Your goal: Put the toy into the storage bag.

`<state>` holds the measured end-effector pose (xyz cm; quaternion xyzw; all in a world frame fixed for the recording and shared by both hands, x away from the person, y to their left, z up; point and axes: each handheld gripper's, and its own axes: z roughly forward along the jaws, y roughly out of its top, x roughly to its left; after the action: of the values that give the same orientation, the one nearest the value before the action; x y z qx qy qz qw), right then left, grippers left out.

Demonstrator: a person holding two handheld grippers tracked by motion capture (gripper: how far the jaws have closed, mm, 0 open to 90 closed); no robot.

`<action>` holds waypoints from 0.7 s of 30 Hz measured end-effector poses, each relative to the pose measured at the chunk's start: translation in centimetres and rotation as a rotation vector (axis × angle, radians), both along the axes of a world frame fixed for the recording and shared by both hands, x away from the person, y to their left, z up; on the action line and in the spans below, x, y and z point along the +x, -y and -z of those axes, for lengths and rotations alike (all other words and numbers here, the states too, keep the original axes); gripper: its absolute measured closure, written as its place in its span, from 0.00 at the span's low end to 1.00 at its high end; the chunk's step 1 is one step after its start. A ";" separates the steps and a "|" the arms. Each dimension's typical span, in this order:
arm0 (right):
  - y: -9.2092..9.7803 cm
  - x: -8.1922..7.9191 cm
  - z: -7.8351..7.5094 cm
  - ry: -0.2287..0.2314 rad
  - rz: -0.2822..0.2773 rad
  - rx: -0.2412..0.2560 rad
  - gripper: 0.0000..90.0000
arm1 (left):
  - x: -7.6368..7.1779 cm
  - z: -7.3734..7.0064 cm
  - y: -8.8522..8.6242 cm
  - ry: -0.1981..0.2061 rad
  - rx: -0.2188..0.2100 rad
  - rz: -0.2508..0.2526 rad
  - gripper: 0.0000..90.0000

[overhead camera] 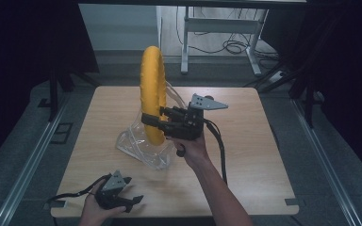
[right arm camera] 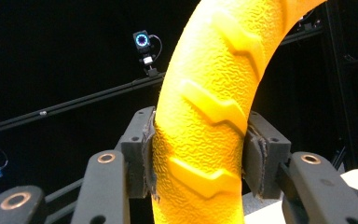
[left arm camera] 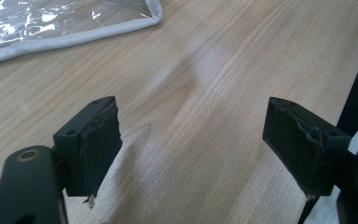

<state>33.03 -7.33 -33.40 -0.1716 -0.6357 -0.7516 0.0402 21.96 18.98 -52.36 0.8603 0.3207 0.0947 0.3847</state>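
Yellow ring [overhead camera: 152, 94]: held upright, pinched by right gripper [overhead camera: 156, 121] above clear bag [overhead camera: 139, 147]. Left gripper [overhead camera: 133, 202]: jaws spread, empty, near-left table [overhead camera: 254, 155] edge.

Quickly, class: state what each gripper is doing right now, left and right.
Left gripper: open, empty, low over the table.
Right gripper: closed on the yellow ring, holding it upright.

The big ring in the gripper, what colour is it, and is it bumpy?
The ring is bright yellow, pebbly, with raised zigzag ridges. The right gripper view shows it best.
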 end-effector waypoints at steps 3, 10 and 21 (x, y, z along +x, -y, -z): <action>-0.1 0.1 0.5 -0.009 -0.002 -0.010 0.57 | 0.0 0.0 0.0 -0.001 0.000 0.000 0.21; -0.3 0.6 1.9 -0.026 0.005 -0.025 0.57 | 0.0 0.0 0.0 0.001 0.002 0.001 0.21; -0.5 1.2 4.1 -0.076 0.004 -0.037 0.57 | 0.0 0.0 0.0 -0.002 0.003 0.002 0.21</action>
<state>34.24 -6.79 -37.48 -0.2020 -0.6472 -0.7326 0.0597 21.97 18.99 -52.38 0.8614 0.3199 0.0939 0.3831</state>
